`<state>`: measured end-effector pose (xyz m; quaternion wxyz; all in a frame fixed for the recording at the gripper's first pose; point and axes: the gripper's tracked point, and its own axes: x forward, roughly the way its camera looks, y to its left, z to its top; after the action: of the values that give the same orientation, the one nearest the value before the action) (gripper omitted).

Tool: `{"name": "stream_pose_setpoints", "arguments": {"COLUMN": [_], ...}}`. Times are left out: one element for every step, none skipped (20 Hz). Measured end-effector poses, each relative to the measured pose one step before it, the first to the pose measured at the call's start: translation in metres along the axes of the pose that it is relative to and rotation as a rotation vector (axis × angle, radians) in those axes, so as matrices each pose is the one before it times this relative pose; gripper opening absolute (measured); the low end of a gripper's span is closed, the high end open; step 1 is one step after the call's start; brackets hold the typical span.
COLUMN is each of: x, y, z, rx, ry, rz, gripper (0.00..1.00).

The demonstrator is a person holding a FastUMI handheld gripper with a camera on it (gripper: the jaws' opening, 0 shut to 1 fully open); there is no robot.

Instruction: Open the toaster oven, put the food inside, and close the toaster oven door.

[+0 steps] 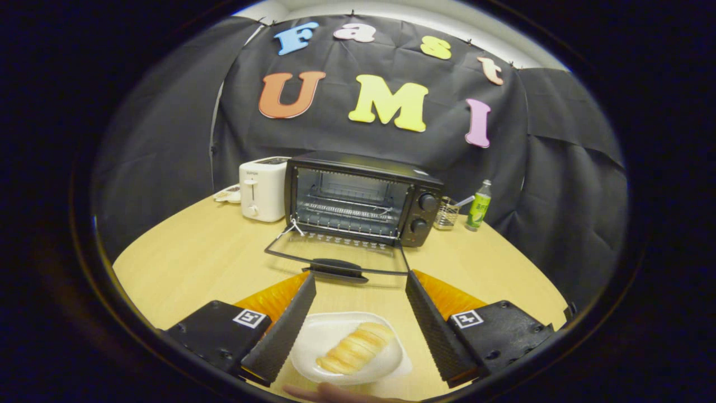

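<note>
A black toaster oven [363, 198] stands on the wooden table [190, 263] with its glass door [338, 254] folded down flat and its wire rack bare inside. The door's dark handle [338, 270] lies just ahead of my fingertips. My gripper [361, 288] is open, its two fingers spread wide. Between them, low and near, lies a white plate [321, 338] bearing a ridged, pale golden bread roll [355, 348]. Neither finger touches the plate or the roll.
A white pop-up toaster [263, 189] stands left of the oven. Right of it are a small wire basket [447, 214] and a green bottle [479, 206]. A fingertip of a person's hand [335, 393] shows below the plate.
</note>
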<state>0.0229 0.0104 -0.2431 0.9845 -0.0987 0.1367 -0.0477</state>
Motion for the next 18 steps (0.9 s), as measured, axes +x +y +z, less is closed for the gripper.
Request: {"name": "stream_pose_setpoints", "arguments": {"x": [-0.00359,-0.00240,-0.00114,0.00065,0.00276,0.00363,0.00367,0.00356,0.00419,0.00279,0.00368,0.00325,0.00220,0.00240,0.00165,0.00129,0.00092,0.00160], "y": [-0.00365,-0.00325,-0.00154,0.00050,-0.00279,-0.00158,0.00144,0.00229,0.00013,-0.00028,-0.00028,0.00097,0.00022,-0.00289,-0.00248,0.00061,0.00293,0.00195], "z": [-0.00666,-0.00535,-0.00486,-0.00638,-0.00888,-0.01003,-0.01110,-0.01077,-0.01034,-0.00890,-0.00837,-0.00629,-0.00426,-0.00164,-0.00145,-0.00072,-0.00239,-0.00384], "rx": [0.01762,0.02602,0.02719,0.01918,0.01480,0.01132,0.01231,0.00950,0.01252,0.01611,0.01683,0.01608,0.00717,0.00390,0.00291,0.00249,0.00078,-0.00099], "ry": [0.00789,0.00839,0.00690,0.00886,0.01774,0.02609,0.02890,0.03225,0.03104,0.02867,0.03016,0.02483,0.01692,0.00783,0.00125,0.00157,0.00642,0.01273], "rz": [0.00215,-0.00006,0.00574,0.00542,-0.00691,-0.00809,-0.00239,0.00396,-0.00254,-0.00483,-0.00517,0.00279,-0.00186,-0.01287,-0.01160,0.00077,0.00419,0.00408], "gripper": [1.00,1.00,1.00,1.00,1.00,1.00,1.00,1.00,1.00,1.00,1.00,1.00,1.00,1.00,1.00,1.00,1.00,1.00]}}
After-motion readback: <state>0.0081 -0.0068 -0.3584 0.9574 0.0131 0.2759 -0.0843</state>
